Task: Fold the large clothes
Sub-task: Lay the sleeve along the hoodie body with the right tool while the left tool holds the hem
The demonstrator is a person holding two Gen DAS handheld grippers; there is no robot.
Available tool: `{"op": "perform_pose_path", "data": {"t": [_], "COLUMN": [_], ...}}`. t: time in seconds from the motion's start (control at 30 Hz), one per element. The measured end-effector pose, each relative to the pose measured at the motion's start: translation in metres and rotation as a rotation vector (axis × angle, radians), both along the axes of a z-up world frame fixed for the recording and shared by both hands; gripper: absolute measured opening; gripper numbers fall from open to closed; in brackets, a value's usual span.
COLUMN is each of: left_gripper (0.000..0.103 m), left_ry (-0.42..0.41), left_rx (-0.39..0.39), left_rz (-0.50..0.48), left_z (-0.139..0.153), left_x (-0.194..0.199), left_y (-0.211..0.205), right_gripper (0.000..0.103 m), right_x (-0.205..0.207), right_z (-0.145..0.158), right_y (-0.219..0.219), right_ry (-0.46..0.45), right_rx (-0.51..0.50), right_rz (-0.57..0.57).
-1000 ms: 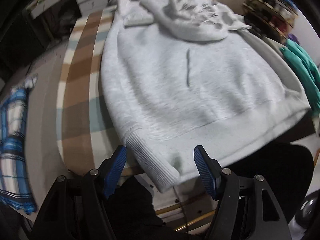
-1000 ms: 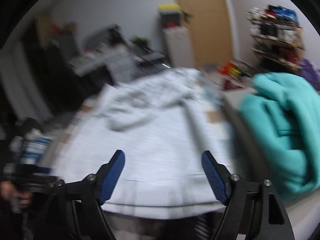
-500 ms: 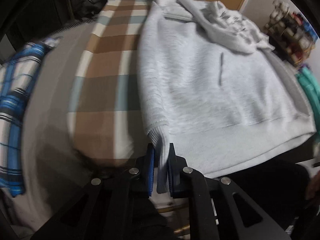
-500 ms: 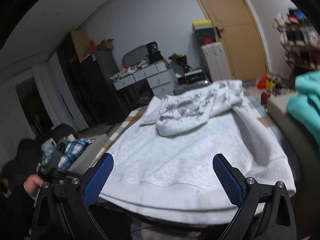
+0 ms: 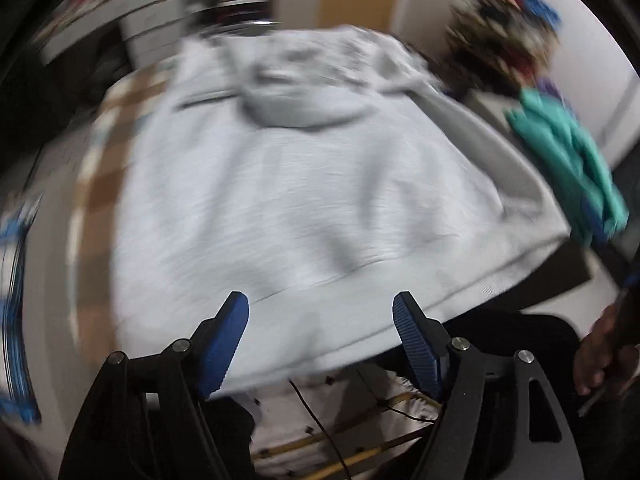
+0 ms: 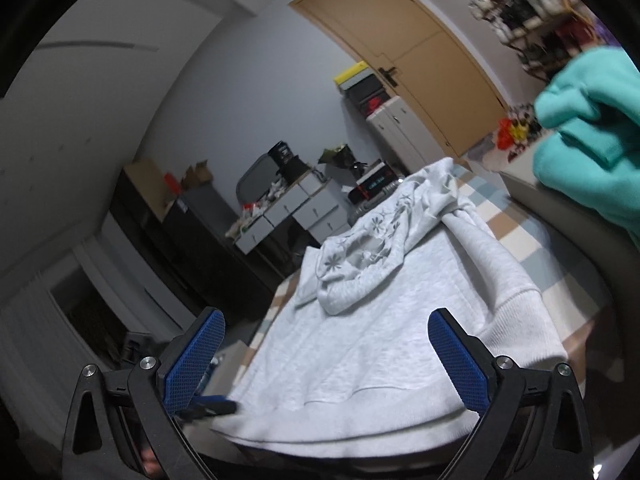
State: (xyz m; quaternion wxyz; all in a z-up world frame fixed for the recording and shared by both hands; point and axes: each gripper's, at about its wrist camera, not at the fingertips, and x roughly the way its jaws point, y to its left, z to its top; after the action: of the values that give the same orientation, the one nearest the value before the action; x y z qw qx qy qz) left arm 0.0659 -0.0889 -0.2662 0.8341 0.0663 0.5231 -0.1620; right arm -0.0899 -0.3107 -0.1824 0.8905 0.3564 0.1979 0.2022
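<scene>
Left claw (image 5: 320,340) is opening over the grey hoodie (image 5: 288,200) hem – grasping nothing; right claw (image 6: 326,360) released, spread wide – empty.

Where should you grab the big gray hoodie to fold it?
Probably the thick ribbed hem of the hoodie, at its corner. It hangs off the bed's near edge, so a hand-held gripper can slide onto it from the front.

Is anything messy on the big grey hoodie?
Yes: the hoodie lies mostly flat, but its flower-lined hood is crumpled in a heap at the far end, and the hem hangs over the bed's near edge.
</scene>
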Motion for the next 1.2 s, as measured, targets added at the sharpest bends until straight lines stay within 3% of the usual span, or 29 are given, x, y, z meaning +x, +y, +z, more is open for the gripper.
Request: {"op": "perform_pose_path", "data": {"t": [0.23, 0.33, 0.47, 0.5, 0.53, 0.57, 0.63, 0.73, 1.0, 1.2], "left_gripper": [0.071, 0.071, 0.071, 0.071, 0.063, 0.045, 0.023, 0.005, 0.002, 0.002], "left_ry": [0.052, 0.041, 0.053, 0.040, 0.033, 0.023, 0.054, 0.050, 0.043, 0.149], "left_rx": [0.138, 0.217, 0.236, 0.233, 0.226, 0.213, 0.151, 0.135, 0.018, 0.023], "left_rz": [-0.225, -0.292, -0.312, -0.305, -0.300, -0.291, -0.292, -0.275, -0.271, -0.352], "left_z": [-0.038, -0.049, -0.060, -0.061, -0.061, -0.059, -0.057, -0.050, -0.028, -0.073], "left_x": [0.015, 0.011, 0.008, 0.009, 0.009, 0.009, 0.010, 0.009, -0.002, -0.016], "left_y": [-0.094, -0.108, -0.107, -0.104, -0.102, -0.099, -0.092, -0.088, -0.075, -0.091], "right_gripper": [0.103, 0.103, 0.103, 0.103, 0.103, 0.103, 0.103, 0.103, 0.103, 0.103], "right_x": [0.004, 0.006, 0.004, 0.004, 0.004, 0.003, 0.002, 0.001, 0.002, 0.011], "right_z": [-0.020, -0.023, -0.022, -0.022, -0.021, -0.020, -0.019, -0.020, -0.024, -0.028], "right_y": [-0.025, -0.029, -0.031, -0.030, -0.029, -0.028, -0.027, -0.028, -0.032, -0.030], "right_ry": [0.060, 0.074, 0.068, 0.068, 0.067, 0.066, 0.062, 0.059, 0.090, 0.164], "right_rx": [0.202, 0.228, 0.235, 0.232, 0.229, 0.221, 0.210, 0.212, 0.238, 0.223], "right_rz": [-0.006, -0.006, -0.004, -0.001, 0.001, 0.002, -0.002, -0.012, -0.020, -0.024]}}
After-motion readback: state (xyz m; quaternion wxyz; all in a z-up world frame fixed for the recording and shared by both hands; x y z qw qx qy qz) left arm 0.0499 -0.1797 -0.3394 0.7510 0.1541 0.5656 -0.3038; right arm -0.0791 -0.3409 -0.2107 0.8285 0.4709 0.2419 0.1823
